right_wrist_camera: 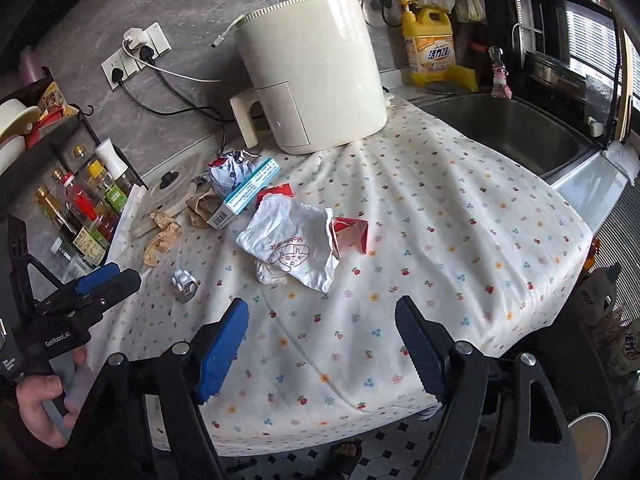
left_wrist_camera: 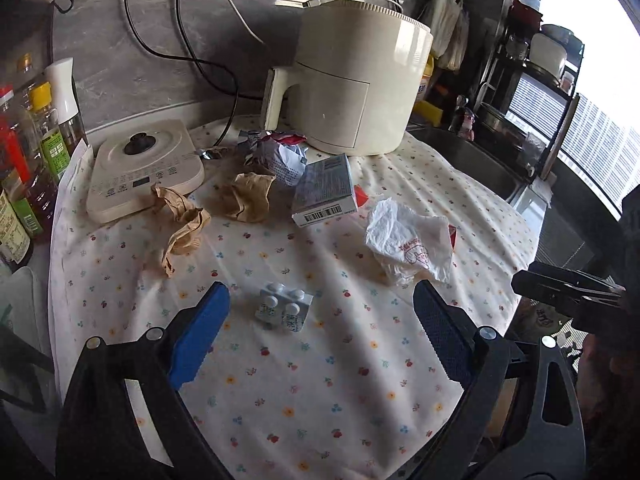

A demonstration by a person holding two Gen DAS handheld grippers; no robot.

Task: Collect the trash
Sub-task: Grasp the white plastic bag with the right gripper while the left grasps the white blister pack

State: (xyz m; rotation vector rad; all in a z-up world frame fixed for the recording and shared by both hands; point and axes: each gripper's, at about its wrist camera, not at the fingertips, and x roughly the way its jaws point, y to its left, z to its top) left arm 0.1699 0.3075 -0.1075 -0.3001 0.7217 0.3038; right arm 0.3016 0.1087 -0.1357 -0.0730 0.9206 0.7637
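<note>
1. The left gripper (left_wrist_camera: 320, 336) is held low over the near part of the flowered cloth (left_wrist_camera: 320, 400), its blue pads spread wide with nothing clamped between them.
2. A small blister pack (left_wrist_camera: 283, 309) is seen lying flat on the cloth between the left gripper's fingertips, touched by neither pad.
3. The right gripper (right_wrist_camera: 322, 340) is held over the cloth's front edge, jaws wide apart and nothing gripped; bare cloth is seen between its pads.
4. A crumpled white wrapper (right_wrist_camera: 294, 246) with red print is found mid-cloth, just ahead of the right gripper, with a red carton (right_wrist_camera: 352, 234) touching its right side.
5. Further back, a grey box (left_wrist_camera: 324, 190) with a barcode, two brown paper wads (left_wrist_camera: 248, 196) (left_wrist_camera: 182, 226) and a crushed silver packet (left_wrist_camera: 280, 152) are bunched close together.
6. The back edge is crowded: a cream air fryer (left_wrist_camera: 356, 80) is stood on the cloth's far side, and an induction plate (left_wrist_camera: 140, 168) is set at the back left, with one paper wad overlapping its front edge.
7. The left margin is lined with sauce bottles (left_wrist_camera: 28, 152); the right side is bounded by a steel sink (right_wrist_camera: 516, 132).
8. Open room is seen across the cloth's right half and along its near edge, where the cloth is draped over the counter front.
</note>
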